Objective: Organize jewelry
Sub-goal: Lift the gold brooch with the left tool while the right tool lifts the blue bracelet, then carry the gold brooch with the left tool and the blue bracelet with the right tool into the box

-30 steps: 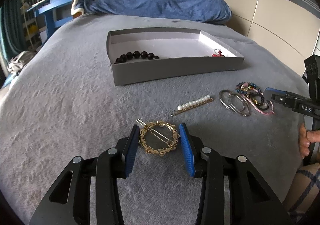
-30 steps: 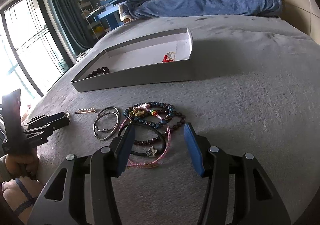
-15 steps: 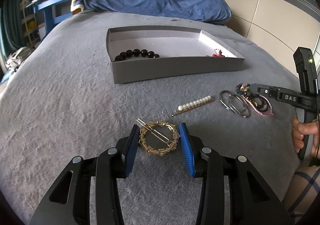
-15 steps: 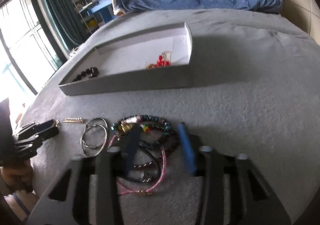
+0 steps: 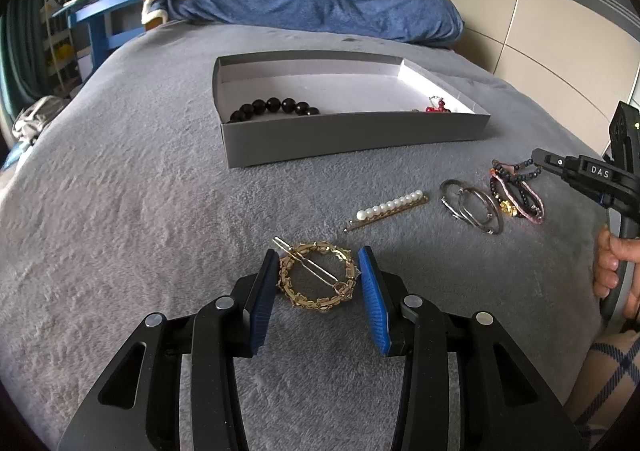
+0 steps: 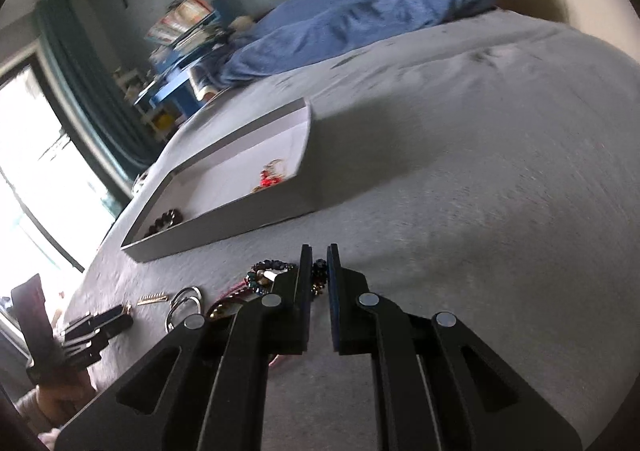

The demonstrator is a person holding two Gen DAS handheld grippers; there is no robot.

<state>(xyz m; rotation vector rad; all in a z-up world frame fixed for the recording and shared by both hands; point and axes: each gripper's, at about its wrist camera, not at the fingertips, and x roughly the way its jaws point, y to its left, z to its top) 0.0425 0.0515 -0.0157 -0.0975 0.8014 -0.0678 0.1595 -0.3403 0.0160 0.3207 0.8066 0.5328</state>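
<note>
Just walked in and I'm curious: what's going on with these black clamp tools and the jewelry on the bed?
A person is sorting jewelry into a gray box on the bed. The left hand-held gripper sits open around a gold ring-shaped hair clip. The right hand-held gripper has nearly closed on a tangle of beaded bracelets. A pearl hair pin and silver hoops lie loose. Black beads are already boxed.

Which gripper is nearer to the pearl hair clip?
Left. The left gripper straddles the gold round barrette, just in front of the pearl hair clip. The right gripper pinches the beaded bracelets, beyond the silver hoops.
</note>
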